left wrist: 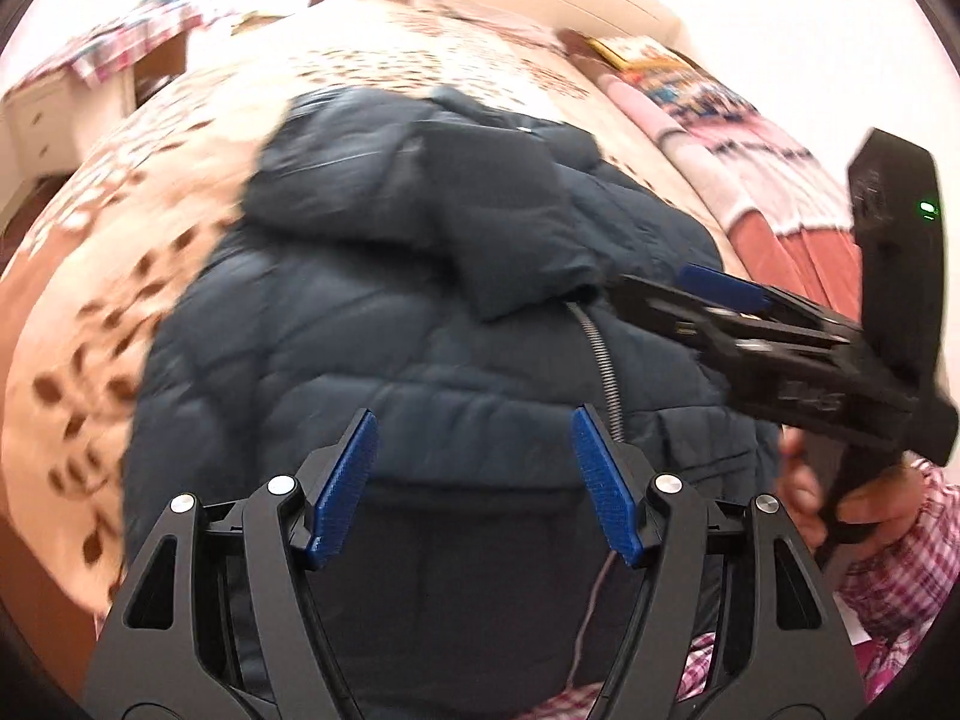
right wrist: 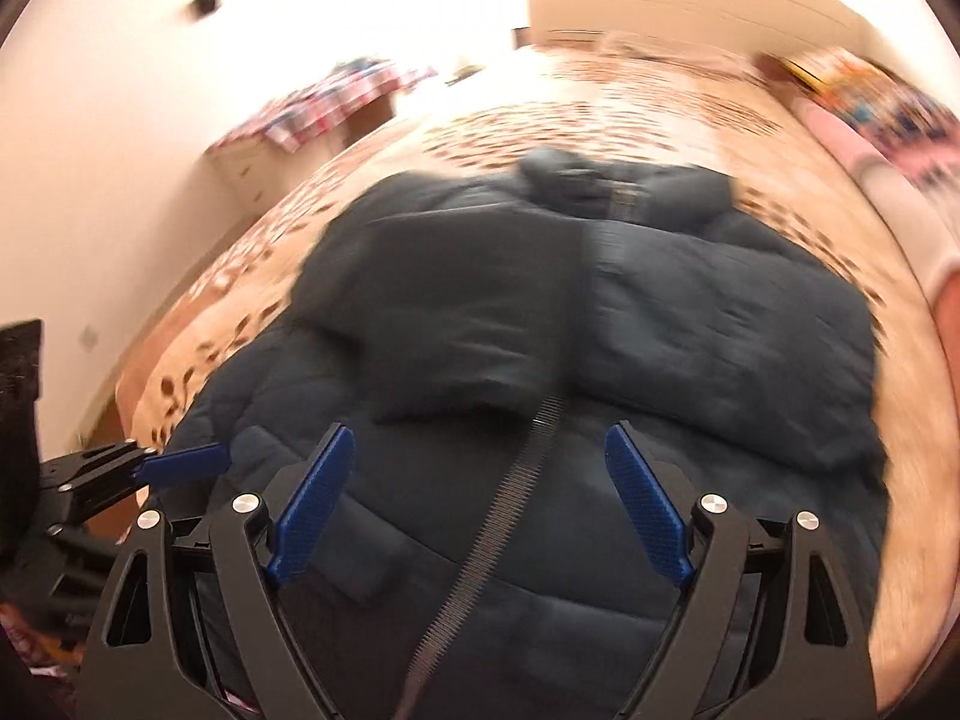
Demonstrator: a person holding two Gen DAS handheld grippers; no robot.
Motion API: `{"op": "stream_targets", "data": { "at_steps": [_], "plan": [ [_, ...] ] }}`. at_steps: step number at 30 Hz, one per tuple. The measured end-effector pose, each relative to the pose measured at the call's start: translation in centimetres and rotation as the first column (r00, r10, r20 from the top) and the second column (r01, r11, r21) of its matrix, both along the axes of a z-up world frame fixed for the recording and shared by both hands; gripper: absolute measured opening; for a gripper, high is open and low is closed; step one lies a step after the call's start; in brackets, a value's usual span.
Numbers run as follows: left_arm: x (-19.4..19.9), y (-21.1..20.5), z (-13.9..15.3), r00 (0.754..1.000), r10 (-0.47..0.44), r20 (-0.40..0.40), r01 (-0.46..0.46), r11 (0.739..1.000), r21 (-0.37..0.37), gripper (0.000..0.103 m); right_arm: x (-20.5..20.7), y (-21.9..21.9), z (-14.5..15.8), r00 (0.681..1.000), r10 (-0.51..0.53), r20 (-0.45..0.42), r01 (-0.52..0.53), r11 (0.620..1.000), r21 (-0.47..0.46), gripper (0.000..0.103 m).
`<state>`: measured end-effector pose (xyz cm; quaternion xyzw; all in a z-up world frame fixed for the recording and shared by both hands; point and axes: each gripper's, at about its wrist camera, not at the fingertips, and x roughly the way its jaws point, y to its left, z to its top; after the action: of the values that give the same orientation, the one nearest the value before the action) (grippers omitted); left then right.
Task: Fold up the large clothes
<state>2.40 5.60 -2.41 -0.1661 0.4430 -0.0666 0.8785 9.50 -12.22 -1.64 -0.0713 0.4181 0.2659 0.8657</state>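
Left wrist view, item one: dark navy quilted jacket (left wrist: 384, 348), lying spread on the bed, front side up, zipper (left wrist: 603, 360) running down its middle; one sleeve (left wrist: 498, 222) folded in across the chest, its cuff end resting near the zipper. Right wrist view of the same jacket (right wrist: 600, 372): folded sleeve (right wrist: 456, 324) on the picture's left half, collar bunched at the far end, zipper (right wrist: 522, 492) coming toward the camera, far edges blurred. Item two: left gripper (left wrist: 474, 480), blue pads spread wide, nothing between them, held above the jacket's lower part without touching it. Item three: right gripper (right wrist: 480, 510), likewise spread, empty, above the zipper line near the hem. From the left view the right gripper (left wrist: 690, 294) shows side-on at the picture's right, its tips near the sleeve cuff, carried by a hand (left wrist: 864, 504) in a pink checked sleeve (left wrist: 900, 576). From the right view the left gripper (right wrist: 180, 462) shows at the left edge, beside the jacket's border. Item four: bed cover (left wrist: 132, 276), cream with brown leaf print, under the whole jacket. Item five: pink and red blanket (left wrist: 762, 180) along the bed's far right side, apart from the jacket. Item six: white cabinet (left wrist: 36, 120) beyond the bed at left, checked cloth (left wrist: 132, 30) lying on top.
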Motion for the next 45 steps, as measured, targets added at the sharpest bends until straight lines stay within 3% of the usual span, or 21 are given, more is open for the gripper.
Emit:
{"op": "stream_targets", "data": {
  "at_steps": [5, 9, 10, 11, 12, 14, 19, 21, 25, 32, 33, 35, 37, 39, 43, 45],
  "plan": [
    [-1.2, 2.8, -0.9, 0.998, 0.068, -0.003, -0.068, 0.997, -0.047, 0.067, 0.6, 7.6, -2.3, 0.993, 0.059, 0.107, -0.04, 0.984, -0.172, 0.084],
    [-1.6, 4.2, -1.4, 0.995, 0.095, 0.001, -0.095, 0.993, -0.068, 0.067, 2.2, 10.2, -5.6, 0.99, 0.045, 0.137, 0.002, 0.945, -0.328, 0.083],
    [-1.6, 4.4, -1.5, 0.995, 0.098, 0.002, -0.097, 0.993, -0.069, 0.067, 2.6, 10.3, -6.4, 0.99, 0.036, 0.133, 0.014, 0.934, -0.356, 0.074],
    [-1.6, 4.6, -1.5, 0.995, 0.101, 0.003, -0.1, 0.992, -0.071, 0.067, 2.8, 10.4, -6.8, 0.991, 0.027, 0.132, 0.024, 0.929, -0.37, 0.053],
    [-1.7, 4.9, -1.5, 0.994, 0.105, 0.006, -0.104, 0.992, -0.075, 0.067, 3.2, 9.8, -6.8, 0.992, 0.013, 0.127, 0.034, 0.93, -0.366, 0.049],
    [-1.5, 5.2, -1.6, 0.994, 0.111, 0.007, -0.11, 0.991, -0.08, 0.067, 3.7, 7.9, -6.0, 0.996, -0.021, 0.092, 0.047, 0.956, -0.289, 0.034],
    [-1.4, 4.8, -1.4, 0.994, 0.108, 0.01, -0.107, 0.991, -0.084, 0.067, 4.2, 1.7, -1.7, 0.992, -0.121, 0.044, 0.123, 0.991, -0.044, 0.03],
    [-1.2, 4.3, -1.3, 0.995, 0.095, 0.01, -0.094, 0.993, -0.076, 0.067, 4.5, -1.5, -0.2, 0.984, -0.18, 0.016, 0.179, 0.982, 0.057, 0.028],
    [-0.7, 3.2, -1.1, 0.998, 0.068, 0.005, -0.068, 0.996, -0.057, 0.067, 5.1, -7.2, 0.8, 0.953, -0.297, -0.063, 0.304, 0.936, 0.176, 0.028],
    [1.1, 1.5, 0.3, 0.999, 0.033, 0.016, -0.033, 0.999, 0.012, 0.067, 7.5, -14.2, -2.7, 0.874, -0.367, -0.319, 0.458, 0.841, 0.287, 0.03],
    [1.4, 1.5, 0.5, 0.999, 0.031, 0.019, -0.031, 0.999, 0.023, 0.067, 7.6, -14.8, -3.0, 0.866, -0.367, -0.339, 0.47, 0.829, 0.302, 0.042],
    [2.7, 1.4, 1.1, 0.999, 0.026, 0.032, -0.028, 0.998, 0.062, 0.067, 7.7, -15.8, -3.6, 0.85, -0.363, -0.383, 0.495, 0.8, 0.339, 0.056],
    [4.5, 1.7, 1.6, 0.998, 0.036, 0.05, -0.042, 0.994, 0.106, 0.067, 7.9, -16.4, -4.1, 0.838, -0.366, -0.404, 0.516, 0.772, 0.371, 0.06],
    [6.6, 2.2, 2.0, 0.996, 0.061, 0.064, -0.069, 0.989, 0.133, 0.067, 8.2, -16.6, -4.5, 0.831, -0.363, -0.422, 0.524, 0.767, 0.371, 0.06],
    [10.7, 3.3, 2.0, 0.988, 0.129, 0.081, -0.143, 0.97, 0.199, 0.067, 8.3, -16.2, -5.4, 0.819, -0.407, -0.405, 0.537, 0.791, 0.293, 0.058],
    [12.8, 3.9, 1.3, 0.985, 0.155, 0.072, -0.168, 0.96, 0.222, 0.067, 8.3, -15.9, -6.2, 0.815, -0.39, -0.428, 0.53, 0.801, 0.28, 0.041]
  ]
}}
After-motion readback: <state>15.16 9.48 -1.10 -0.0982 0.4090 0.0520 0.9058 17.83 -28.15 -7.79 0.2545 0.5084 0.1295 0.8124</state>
